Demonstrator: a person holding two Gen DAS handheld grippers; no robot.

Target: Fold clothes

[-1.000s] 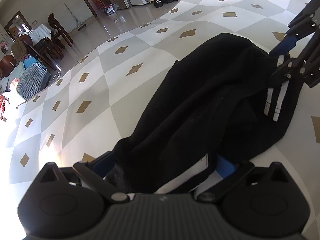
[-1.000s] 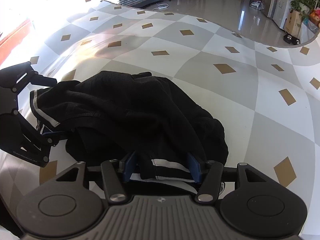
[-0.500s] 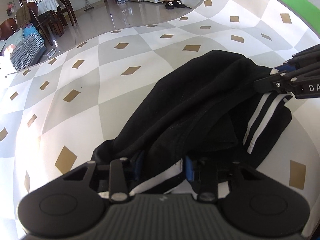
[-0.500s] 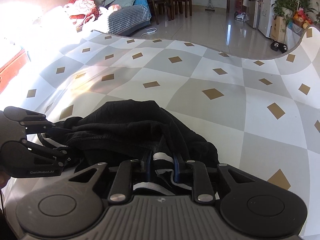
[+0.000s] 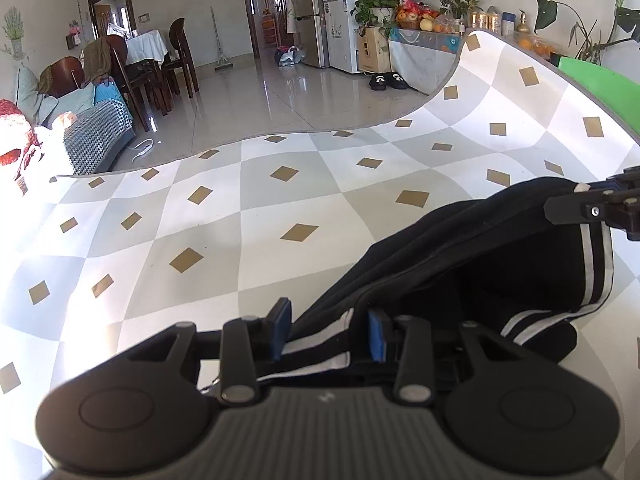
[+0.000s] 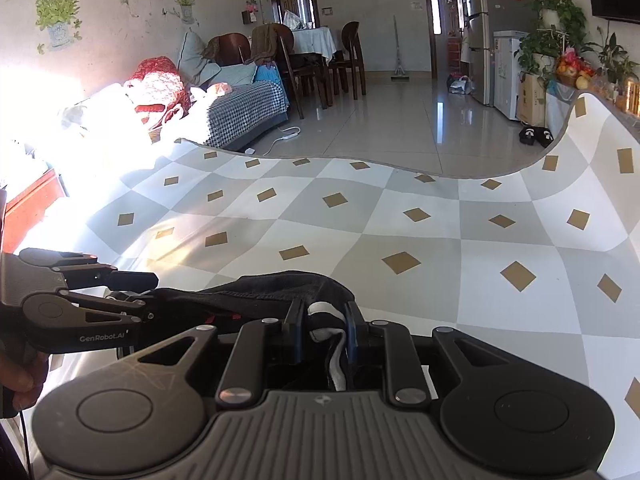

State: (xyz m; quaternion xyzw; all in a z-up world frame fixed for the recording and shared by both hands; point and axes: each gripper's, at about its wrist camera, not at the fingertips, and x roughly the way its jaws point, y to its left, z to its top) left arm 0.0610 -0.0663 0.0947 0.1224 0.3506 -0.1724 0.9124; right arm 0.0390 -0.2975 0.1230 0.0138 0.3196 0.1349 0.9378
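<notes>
We see left tool (image 5: 328, 330) clamped on striped edge of black garment (image 5: 472, 256); blue pads (image 5: 280, 326) pinch cloth. Right tool (image 6: 322, 330) likewise clamped on bunched striped hem of same garment. We note garment strung between both tools, low over checkered desk (image 5: 248, 208); whether its far end touches desk, we cannot tell. Right tool visible at right edge of left wrist view.
</notes>
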